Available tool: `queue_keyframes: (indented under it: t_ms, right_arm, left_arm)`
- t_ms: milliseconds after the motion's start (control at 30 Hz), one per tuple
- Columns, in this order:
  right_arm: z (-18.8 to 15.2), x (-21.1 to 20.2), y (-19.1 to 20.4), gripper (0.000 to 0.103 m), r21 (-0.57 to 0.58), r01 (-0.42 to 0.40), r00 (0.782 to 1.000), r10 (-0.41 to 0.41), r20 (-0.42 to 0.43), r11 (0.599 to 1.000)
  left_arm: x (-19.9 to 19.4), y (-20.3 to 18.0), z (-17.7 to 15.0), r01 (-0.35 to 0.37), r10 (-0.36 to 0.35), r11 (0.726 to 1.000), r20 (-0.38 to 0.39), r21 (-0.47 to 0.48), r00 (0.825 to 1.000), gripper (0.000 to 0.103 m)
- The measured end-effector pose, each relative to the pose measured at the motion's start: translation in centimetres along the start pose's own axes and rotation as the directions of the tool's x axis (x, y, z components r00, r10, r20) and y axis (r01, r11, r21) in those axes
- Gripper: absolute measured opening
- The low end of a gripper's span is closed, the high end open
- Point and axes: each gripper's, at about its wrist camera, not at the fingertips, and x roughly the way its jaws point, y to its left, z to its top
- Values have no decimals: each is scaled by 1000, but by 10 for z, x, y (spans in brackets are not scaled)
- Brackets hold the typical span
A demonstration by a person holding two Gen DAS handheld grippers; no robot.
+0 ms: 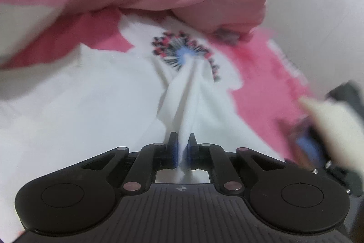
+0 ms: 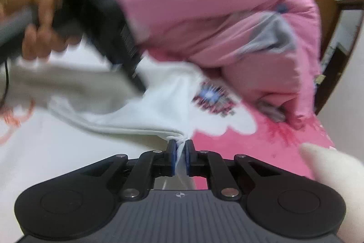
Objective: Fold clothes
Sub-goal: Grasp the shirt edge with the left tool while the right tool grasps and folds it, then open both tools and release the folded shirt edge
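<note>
A pink heap of clothes [image 2: 216, 22] is piled at the back of the pink sheet [image 2: 261, 152]; the white shirt [image 1: 79, 95] is spread in front of it; a pinch of its cloth is clamped in the left gripper [image 1: 182, 147], its edge in the right gripper [image 2: 181, 154]; thin holds may be pulled loose, or the heap dragged.
</note>
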Motion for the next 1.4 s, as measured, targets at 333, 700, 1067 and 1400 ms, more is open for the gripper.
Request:
queue_keyframes:
  t_ms: [333,700,1067,1400]
  right_arm:
    - [-27,-16,-44,1,254,4,1000,-2,-6,967]
    - [-32,-7,-47,4,259,33,997,-12,-82,965]
    - [27,-28,-76,39,549,-135,990,139,34,825]
    - [33,125,-110,54,816,-102,895,410,-175,569]
  left_arm:
    - [31,41,9,113,-131,966,-62,-234,989,3]
    - [-42,-1,3,-119,130,988,119,-98,984,31]
    - [-59,-66,-68,-193,189,978,61,74,980,34]
    - [-41,-19,-88,-189,196,979,84,-76,977,34]
